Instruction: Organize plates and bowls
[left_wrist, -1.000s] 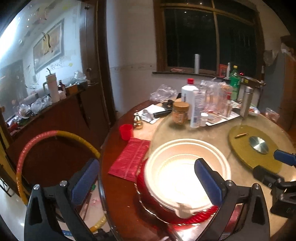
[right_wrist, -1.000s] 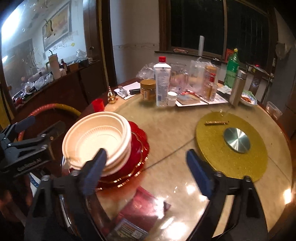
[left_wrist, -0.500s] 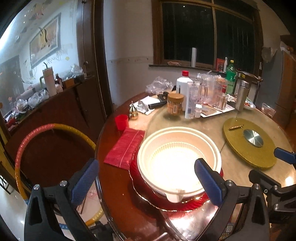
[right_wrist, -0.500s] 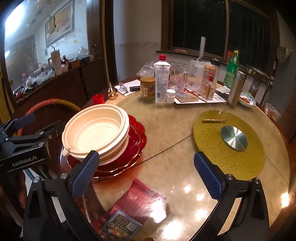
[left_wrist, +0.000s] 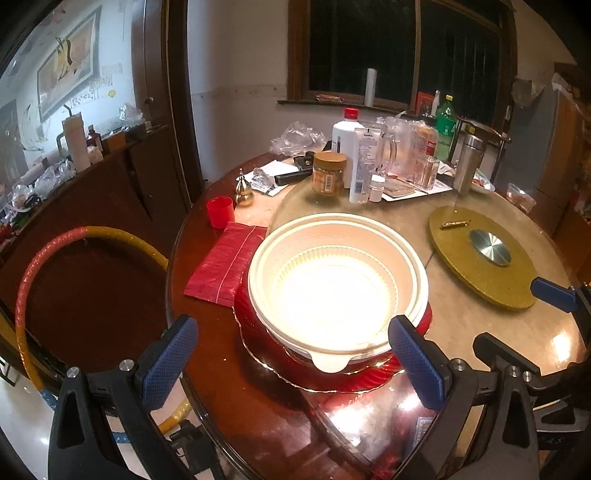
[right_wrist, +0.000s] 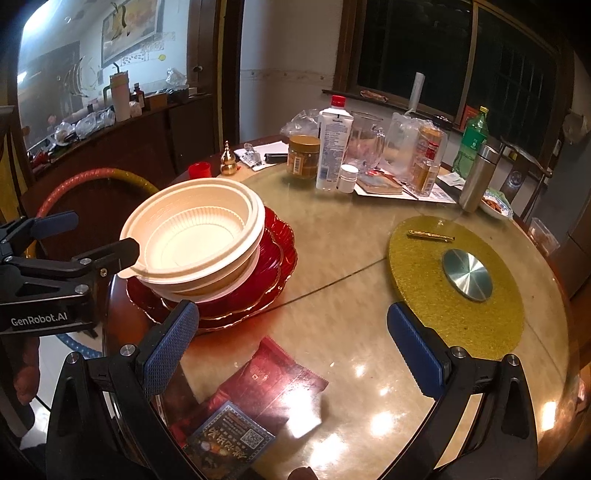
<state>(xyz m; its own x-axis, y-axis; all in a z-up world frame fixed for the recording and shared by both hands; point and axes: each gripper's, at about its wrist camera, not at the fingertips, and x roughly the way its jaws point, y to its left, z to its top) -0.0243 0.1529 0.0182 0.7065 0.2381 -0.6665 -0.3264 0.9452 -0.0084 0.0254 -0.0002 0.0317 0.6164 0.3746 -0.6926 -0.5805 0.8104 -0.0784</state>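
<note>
Since the cream bowls (left_wrist: 338, 284) sit nested on the red plates (right_wrist: 275, 275) at the near left of the round surface (right_wrist: 343, 254), we judge the stack done. Both the left claw (left_wrist: 293, 363) and right claw (right_wrist: 290, 345) gape, empty; we should draw them away level, clear of the bowl's tab.

Bare tabletop (right_wrist: 343, 266) between stacked bowls (right_wrist: 192, 236), gold turntable (right_wrist: 454, 273)
</note>
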